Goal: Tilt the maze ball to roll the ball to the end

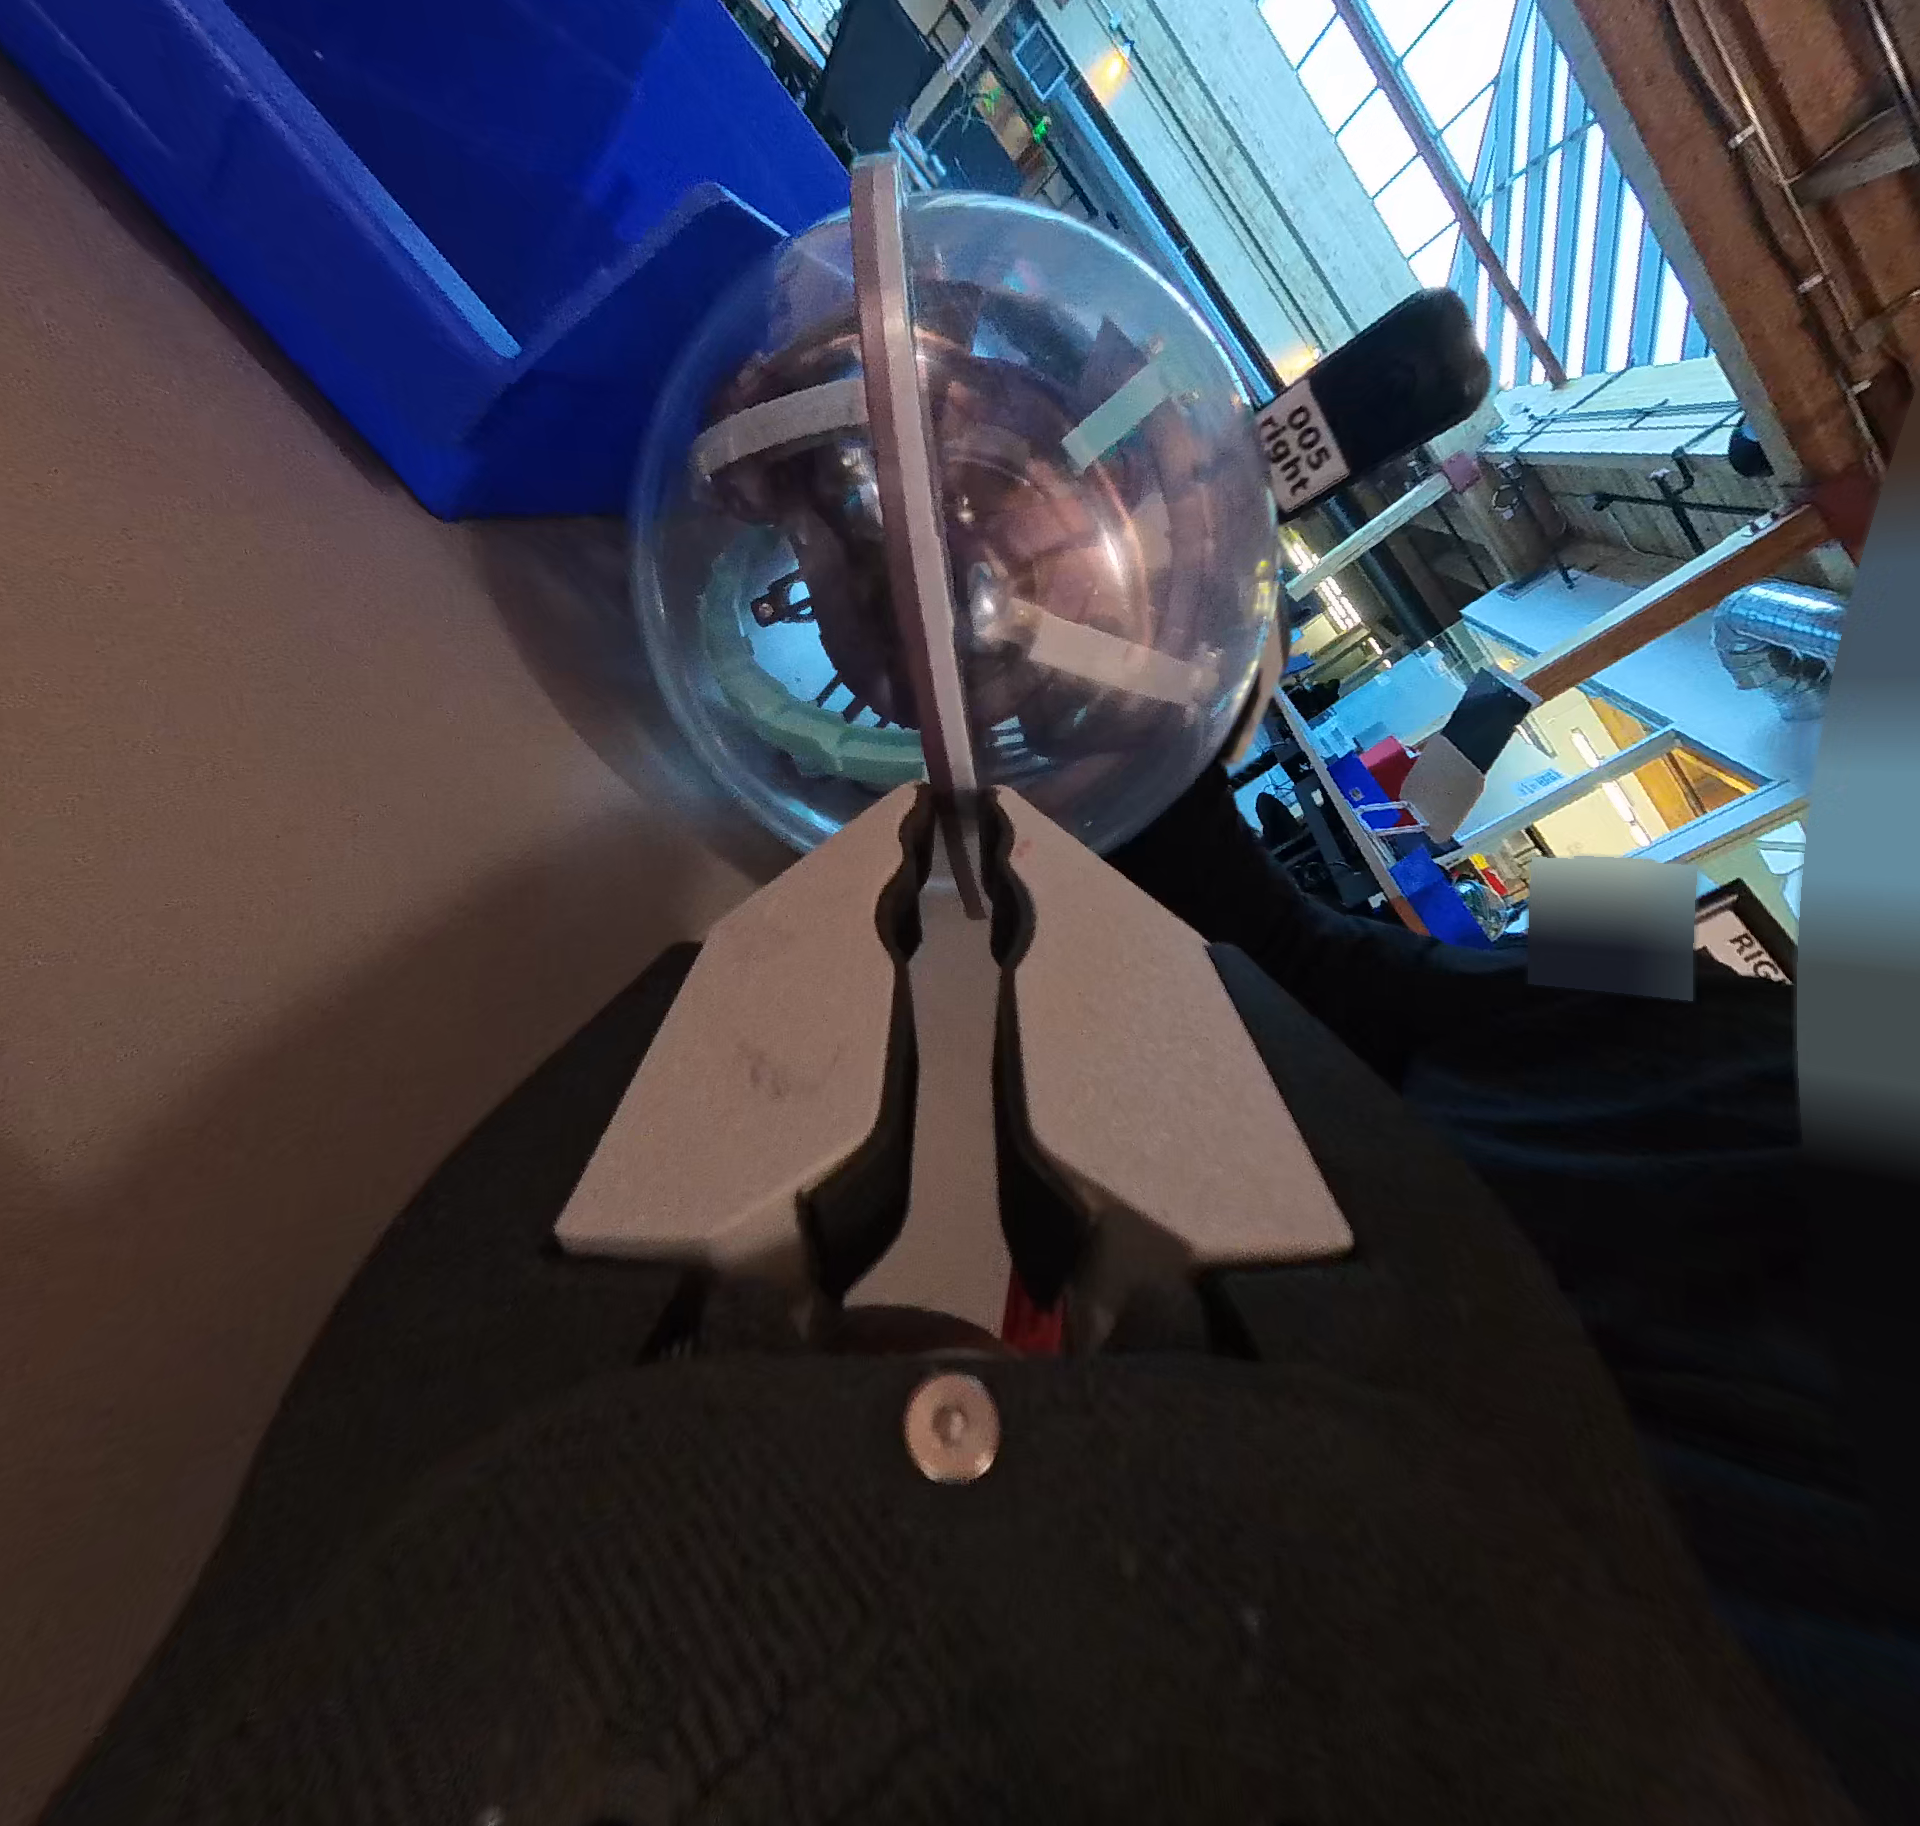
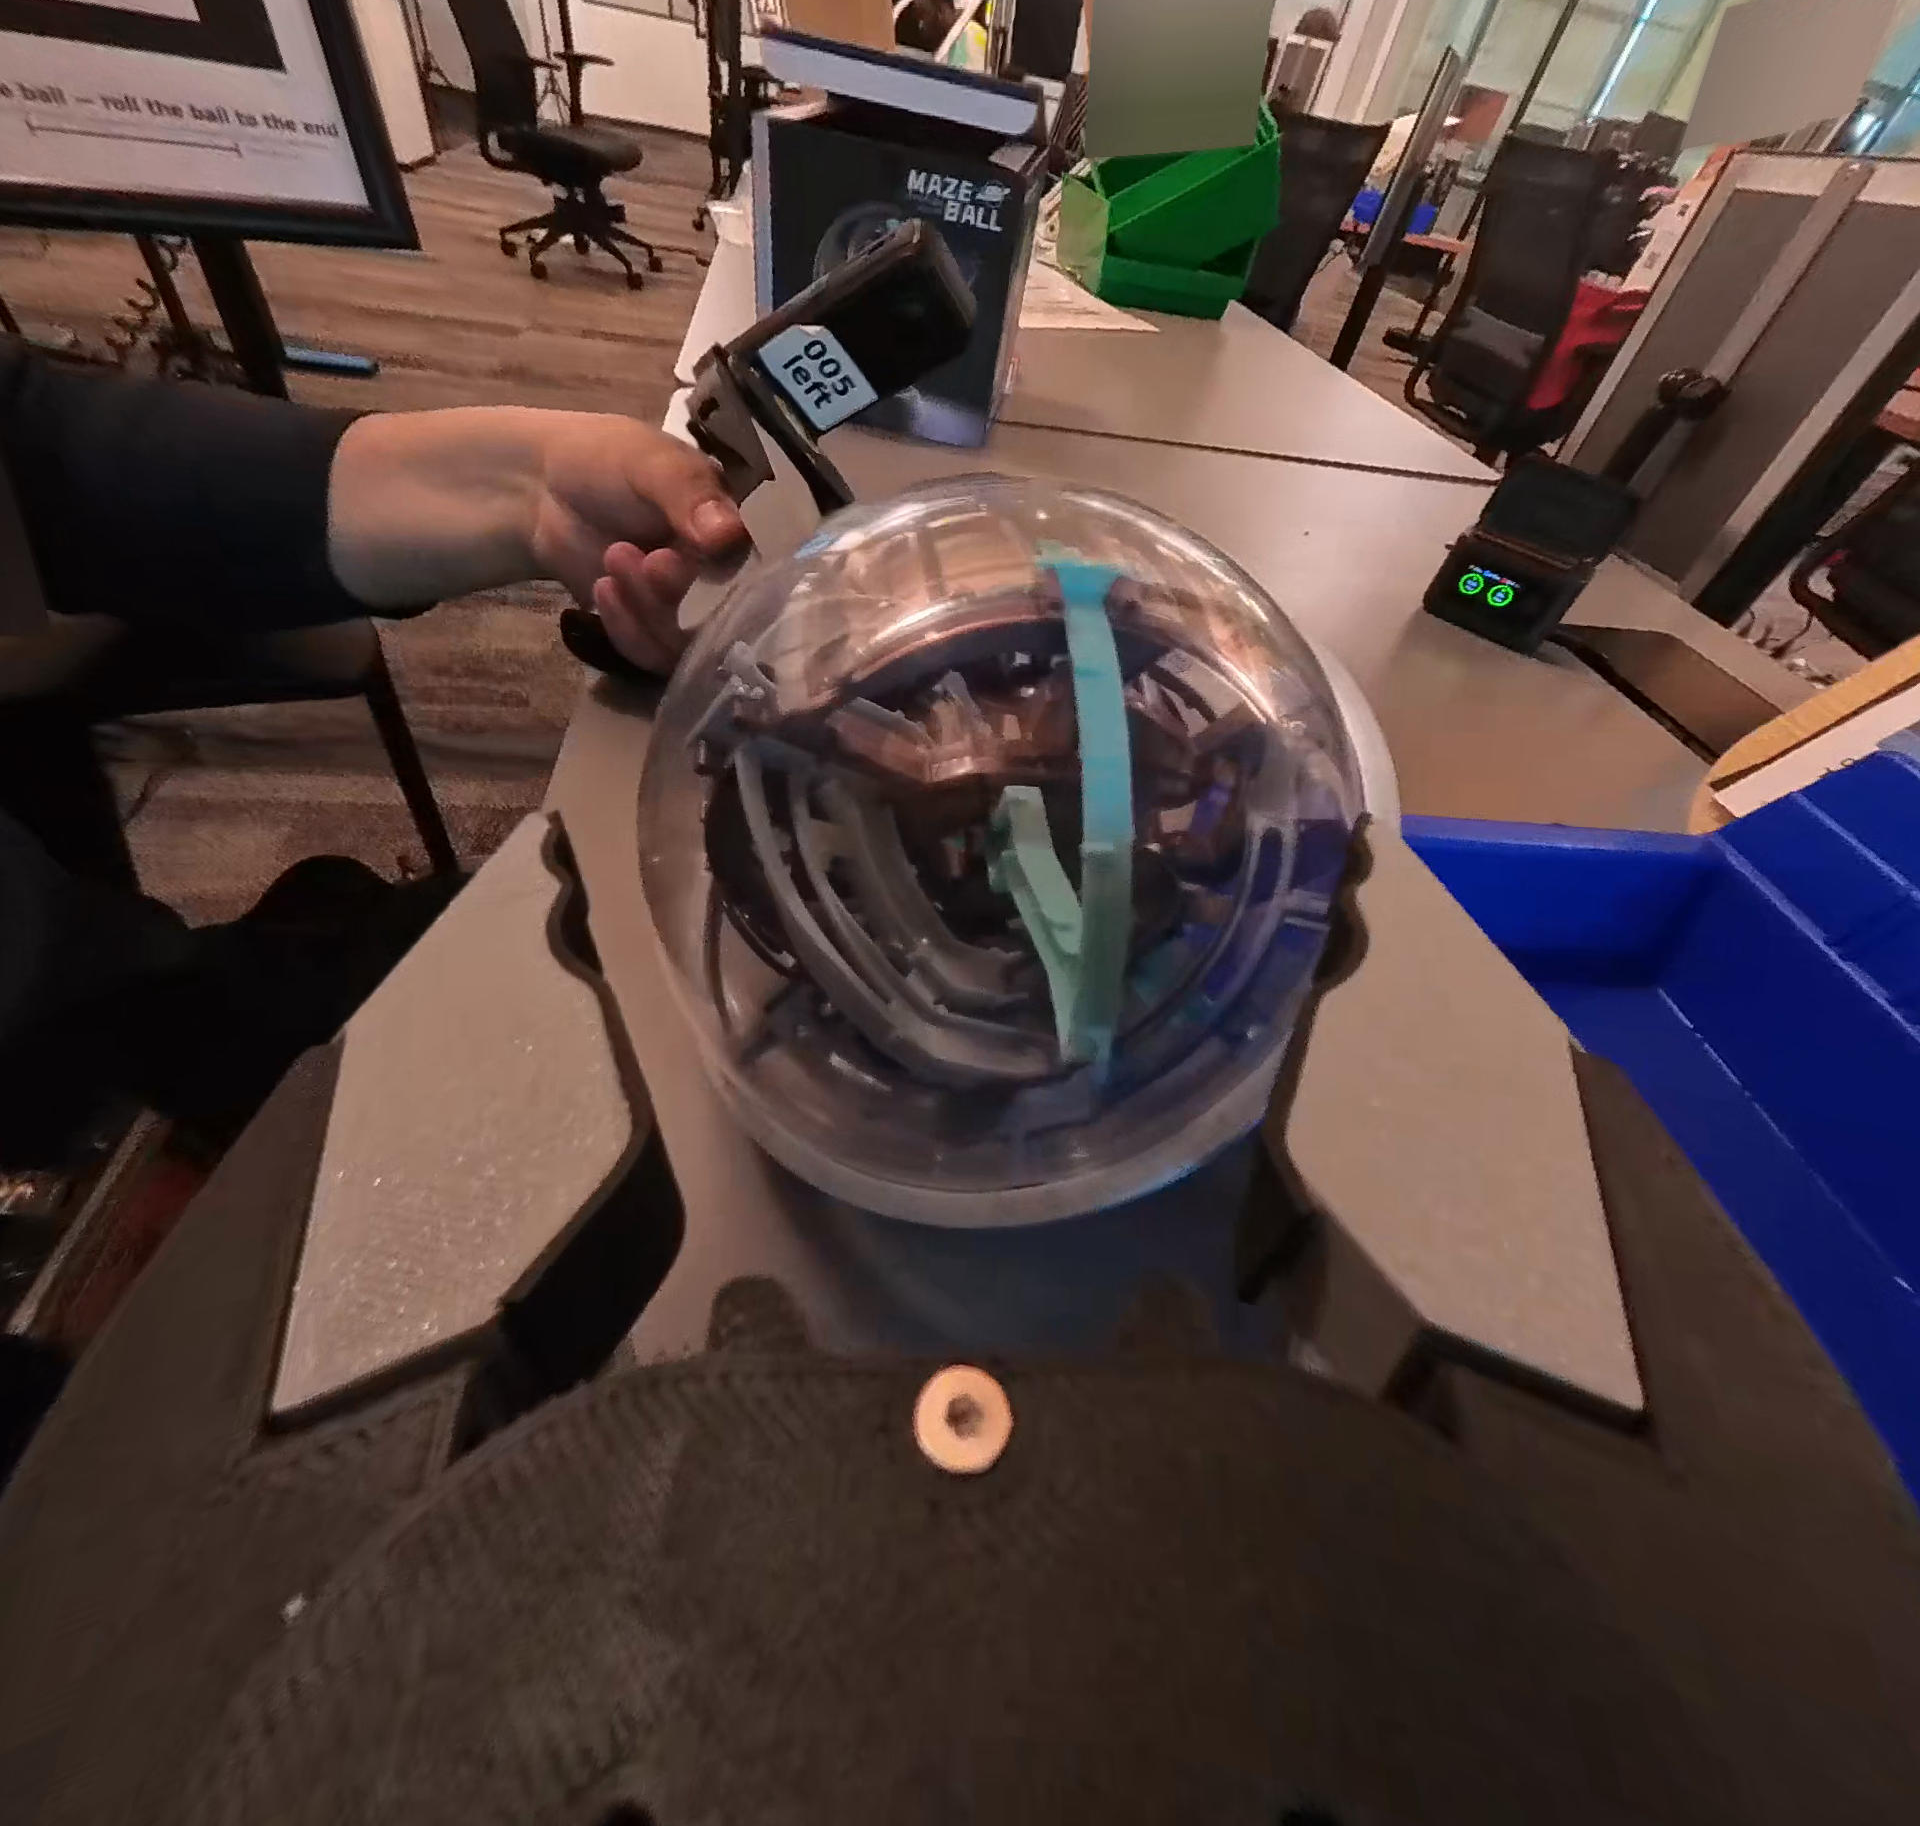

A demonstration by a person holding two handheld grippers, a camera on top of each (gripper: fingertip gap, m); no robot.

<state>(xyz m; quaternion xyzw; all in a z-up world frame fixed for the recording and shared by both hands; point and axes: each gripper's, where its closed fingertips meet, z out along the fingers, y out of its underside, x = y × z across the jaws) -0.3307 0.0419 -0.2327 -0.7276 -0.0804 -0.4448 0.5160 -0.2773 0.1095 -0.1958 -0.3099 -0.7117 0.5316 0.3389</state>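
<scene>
Maze ball (image 2: 997,841), a clear plastic sphere around brown, grey and teal tracks, hangs just above the grey desk (image 2: 1351,446). Left gripper (image 1: 948,820) pinches its thin flat rim in narrow jaws; right gripper (image 2: 961,903) spreads wide jaws around the shell, left pad apart. Too sharp a tilt could twist the rim free.

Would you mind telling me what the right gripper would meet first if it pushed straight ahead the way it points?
Most likely the maze ball itself: the clear sphere sits directly ahead between the right gripper's wide-spread fingers.
</scene>
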